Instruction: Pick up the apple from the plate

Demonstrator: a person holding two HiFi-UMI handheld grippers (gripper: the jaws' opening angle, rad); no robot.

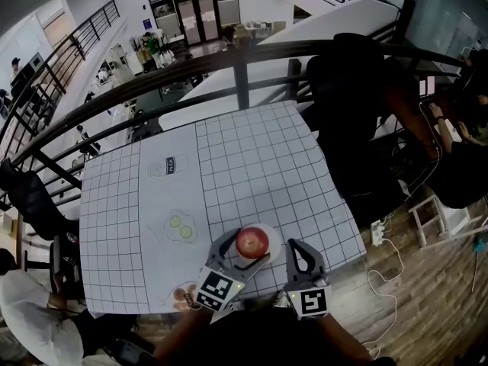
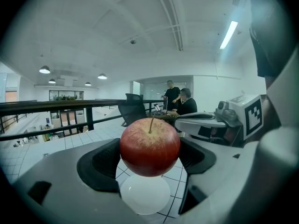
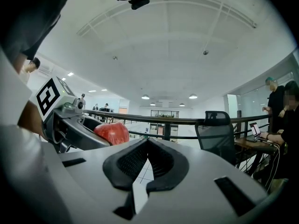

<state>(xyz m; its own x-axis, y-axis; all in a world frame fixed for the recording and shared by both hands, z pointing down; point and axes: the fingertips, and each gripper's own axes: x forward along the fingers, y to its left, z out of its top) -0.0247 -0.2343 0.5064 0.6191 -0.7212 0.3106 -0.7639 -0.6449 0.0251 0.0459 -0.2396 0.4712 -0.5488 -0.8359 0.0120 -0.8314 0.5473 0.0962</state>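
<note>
Currently, the apple is being gripped by the left tool over the white plate on the gridded surface; the right tool is being held closed, empty, alongside.

Brightly, evenly lit from ceiling lamps (soft shadows only); strongly fisheye-warped, dark-vignetted at the corners, blurred up close.

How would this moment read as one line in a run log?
left gripper: shut on apple | apple: just above plate | right gripper: shut, empty
</note>
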